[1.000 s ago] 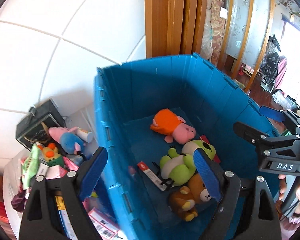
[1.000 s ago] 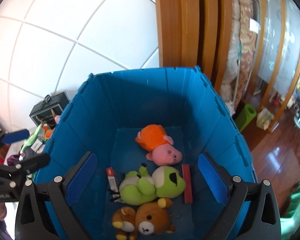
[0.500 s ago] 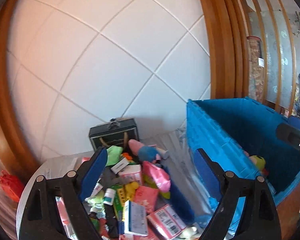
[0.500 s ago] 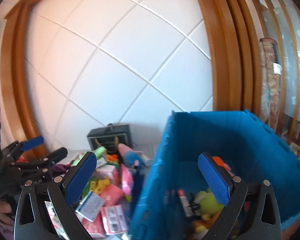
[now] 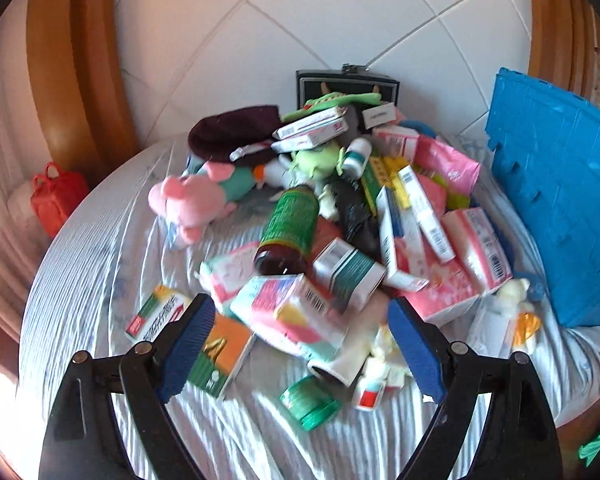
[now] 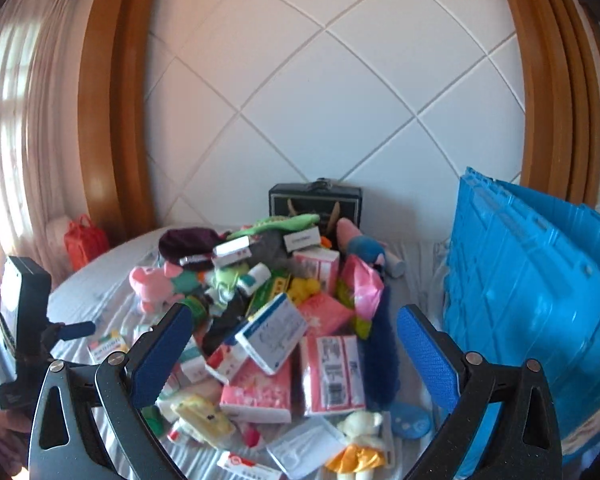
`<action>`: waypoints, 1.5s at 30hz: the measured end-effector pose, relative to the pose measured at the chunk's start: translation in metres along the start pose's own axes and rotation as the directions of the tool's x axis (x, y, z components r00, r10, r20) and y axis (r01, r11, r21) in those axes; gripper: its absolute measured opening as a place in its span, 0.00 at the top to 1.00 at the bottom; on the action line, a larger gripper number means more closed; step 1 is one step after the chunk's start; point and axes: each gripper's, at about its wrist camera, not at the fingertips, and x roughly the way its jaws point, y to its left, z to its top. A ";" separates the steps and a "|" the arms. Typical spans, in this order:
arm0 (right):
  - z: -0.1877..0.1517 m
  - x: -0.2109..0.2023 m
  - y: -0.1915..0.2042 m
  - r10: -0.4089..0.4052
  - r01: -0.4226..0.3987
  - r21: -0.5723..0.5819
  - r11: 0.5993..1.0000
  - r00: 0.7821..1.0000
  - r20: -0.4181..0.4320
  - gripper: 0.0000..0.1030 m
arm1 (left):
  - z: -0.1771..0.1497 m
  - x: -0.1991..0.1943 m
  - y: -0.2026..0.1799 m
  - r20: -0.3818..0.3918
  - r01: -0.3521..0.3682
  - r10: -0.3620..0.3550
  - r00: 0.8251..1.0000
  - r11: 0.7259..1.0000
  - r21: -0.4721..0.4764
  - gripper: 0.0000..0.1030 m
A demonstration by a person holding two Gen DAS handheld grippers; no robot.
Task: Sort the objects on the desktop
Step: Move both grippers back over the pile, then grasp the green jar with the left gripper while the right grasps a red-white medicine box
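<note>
Both grippers gape empty over the heap of boxes and plush (image 5: 340,216) on the striped cloth (image 5: 84,248) beside the blue crate (image 6: 532,304); left gripper (image 5: 300,344) view alone shows a green-labelled bottle (image 5: 288,224), right gripper (image 6: 296,354) view a yellow-skirted doll (image 6: 356,444).

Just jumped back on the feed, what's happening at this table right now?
A person holds a claw in each hand above a round table covered by a striped cloth and piled with boxes, bottles and plush toys. Both the left claw and the right claw are open and empty, pointed at the pile. A pink pig plush and a brown bottle with a green label lie in the heap. The blue plastic crate stands to the right.
</note>
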 end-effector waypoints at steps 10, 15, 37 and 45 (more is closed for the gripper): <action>-0.107 0.053 -0.009 -0.002 0.007 0.016 1.000 0.956 -0.295 0.00 | -0.063 0.049 0.024 -0.161 0.009 -0.030 0.987 0.992 -0.129 0.14; -0.143 0.071 -0.008 0.093 -0.077 0.054 0.996 0.889 -0.448 0.00 | -0.071 0.063 0.007 -0.212 0.020 -0.034 0.977 0.998 -0.067 0.14; -0.176 0.122 0.039 0.167 -0.168 0.059 0.984 0.752 -0.638 0.18 | -0.077 0.093 0.001 -0.292 0.065 -0.050 0.955 0.997 0.040 0.33; -0.178 0.116 0.042 0.190 -0.211 0.047 0.976 0.732 -0.654 0.18 | -0.083 0.084 0.003 -0.295 0.073 -0.056 0.954 0.996 0.047 0.31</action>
